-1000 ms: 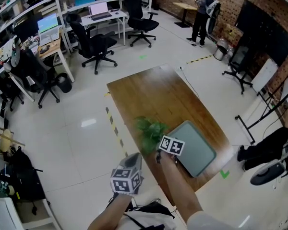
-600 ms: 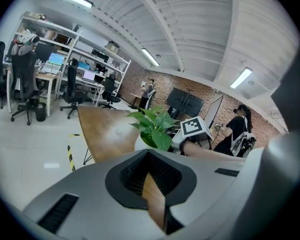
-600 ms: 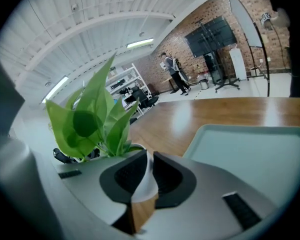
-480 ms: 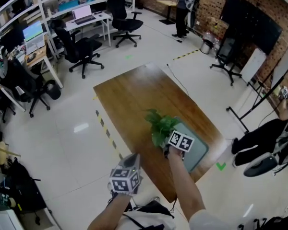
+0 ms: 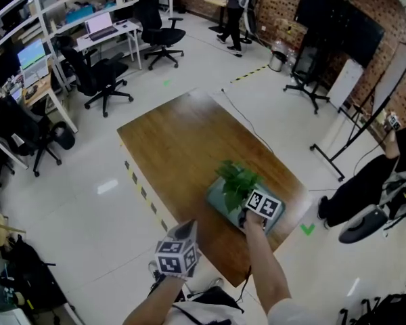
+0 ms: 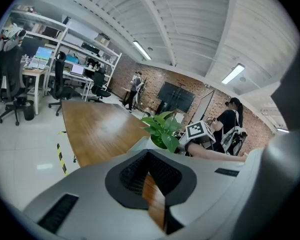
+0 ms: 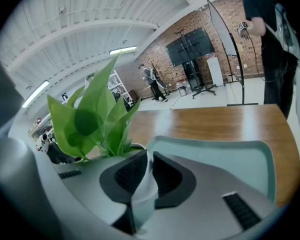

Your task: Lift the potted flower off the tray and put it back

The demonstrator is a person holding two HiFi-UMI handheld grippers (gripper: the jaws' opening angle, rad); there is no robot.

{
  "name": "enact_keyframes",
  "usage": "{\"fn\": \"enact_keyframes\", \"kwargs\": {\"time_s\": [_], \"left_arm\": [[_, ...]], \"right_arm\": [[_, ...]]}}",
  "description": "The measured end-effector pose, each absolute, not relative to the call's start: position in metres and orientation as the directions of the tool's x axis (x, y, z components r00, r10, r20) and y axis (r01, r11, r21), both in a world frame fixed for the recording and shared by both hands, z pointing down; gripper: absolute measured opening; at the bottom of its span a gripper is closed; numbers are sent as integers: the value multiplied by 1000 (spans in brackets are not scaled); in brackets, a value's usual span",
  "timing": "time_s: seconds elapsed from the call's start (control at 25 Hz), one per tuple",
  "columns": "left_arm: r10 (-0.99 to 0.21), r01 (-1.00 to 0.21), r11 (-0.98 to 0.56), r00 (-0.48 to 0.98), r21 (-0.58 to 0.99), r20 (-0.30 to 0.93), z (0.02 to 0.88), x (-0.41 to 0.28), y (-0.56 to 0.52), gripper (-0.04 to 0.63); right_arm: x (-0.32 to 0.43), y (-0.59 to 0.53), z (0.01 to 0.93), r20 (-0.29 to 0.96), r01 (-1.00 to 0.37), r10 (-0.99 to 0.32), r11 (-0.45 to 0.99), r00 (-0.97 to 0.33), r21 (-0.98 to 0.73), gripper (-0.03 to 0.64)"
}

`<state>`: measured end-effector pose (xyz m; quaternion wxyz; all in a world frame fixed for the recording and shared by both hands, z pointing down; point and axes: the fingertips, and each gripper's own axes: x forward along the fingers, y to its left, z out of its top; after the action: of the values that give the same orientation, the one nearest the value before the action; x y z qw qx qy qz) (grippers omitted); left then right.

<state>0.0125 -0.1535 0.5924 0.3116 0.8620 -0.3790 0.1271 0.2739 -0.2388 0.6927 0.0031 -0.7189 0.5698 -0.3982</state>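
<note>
The potted flower (image 5: 238,179), green leaves in a white pot, is over the near left part of the grey-green tray (image 5: 216,198) on the wooden table (image 5: 176,141). My right gripper (image 5: 247,215) is shut on the pot's rim. In the right gripper view the white rim (image 7: 142,176) sits pinched between the pads, the leaves (image 7: 97,114) rise at the left and the tray (image 7: 230,159) spreads ahead. Whether the pot rests on the tray I cannot tell. My left gripper (image 5: 179,249) hangs off the table's near edge, shut and holding nothing. From it I see the flower (image 6: 162,129) ahead.
Office chairs (image 5: 98,80) and desks with screens stand at the far left. One person (image 5: 235,9) stands at the far end and another (image 5: 365,181) at the right. Black-and-yellow tape (image 5: 139,185) runs on the floor along the table's left edge.
My right gripper carried the flower rightward, from over the bare table left of the tray to over the tray. The left gripper stayed low near the table's edge.
</note>
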Motion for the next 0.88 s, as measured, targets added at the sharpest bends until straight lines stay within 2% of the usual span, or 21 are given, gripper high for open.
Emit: {"fn": "enact_keyframes", "kwargs": {"time_s": [0.32, 0.88], "left_arm": [[-550, -730, -520, 683, 443, 480, 602, 21, -148, -3], [-563, -741, -507, 672, 441, 481, 603, 12, -149, -5]], "right_arm": [[294, -225, 707, 576, -786, -815, -394, 60, -476, 46], [286, -225, 718, 595, -775, -802, -410, 55, -480, 77]]}}
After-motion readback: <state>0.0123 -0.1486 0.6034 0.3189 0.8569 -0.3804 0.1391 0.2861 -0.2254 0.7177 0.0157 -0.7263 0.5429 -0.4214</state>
